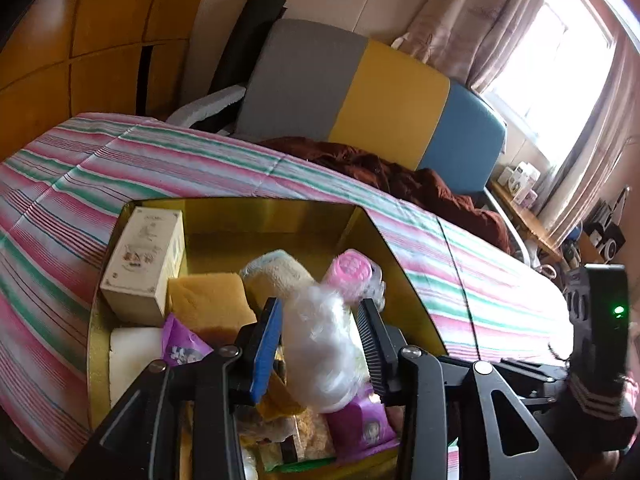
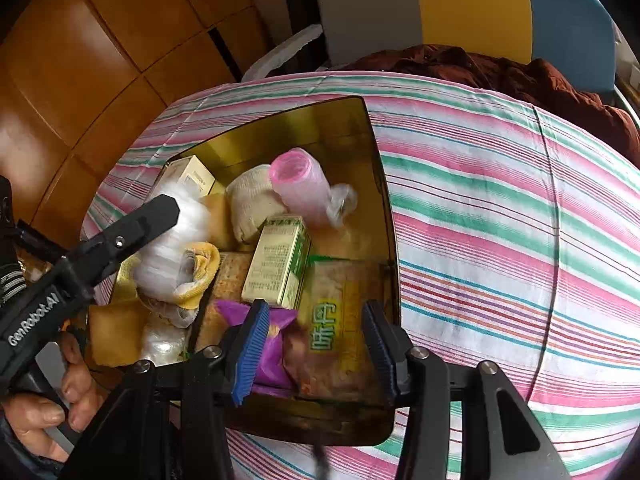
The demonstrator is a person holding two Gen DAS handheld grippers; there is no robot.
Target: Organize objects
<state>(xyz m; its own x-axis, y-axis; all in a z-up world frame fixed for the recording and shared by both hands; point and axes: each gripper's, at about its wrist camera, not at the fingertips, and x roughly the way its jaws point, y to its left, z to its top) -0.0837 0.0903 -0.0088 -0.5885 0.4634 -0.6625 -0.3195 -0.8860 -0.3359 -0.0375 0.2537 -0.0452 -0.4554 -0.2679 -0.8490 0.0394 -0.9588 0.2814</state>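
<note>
A gold tin box (image 1: 256, 216) (image 2: 376, 184) sits on the striped bedcover, full of items. My left gripper (image 1: 320, 344) is shut on a white crumpled plastic bag roll (image 1: 320, 344), held over the box; the roll also shows in the right wrist view (image 2: 172, 248). My right gripper (image 2: 316, 344) is open and empty, low over the near end of the box, above a purple packet (image 2: 272, 344) and a snack bag (image 2: 340, 332). The box also holds a pink roll (image 2: 300, 184), a cream box (image 1: 144, 260), a green-and-white carton (image 2: 280, 260) and a sponge (image 1: 208, 300).
The striped bedcover (image 2: 500, 220) spreads wide to the right of the box. A brown blanket (image 1: 420, 188) lies by the grey, yellow and blue headboard (image 1: 360, 92). Wooden cabinets (image 2: 100, 60) stand to the left. A cluttered bedside table (image 1: 524, 196) stands by the window.
</note>
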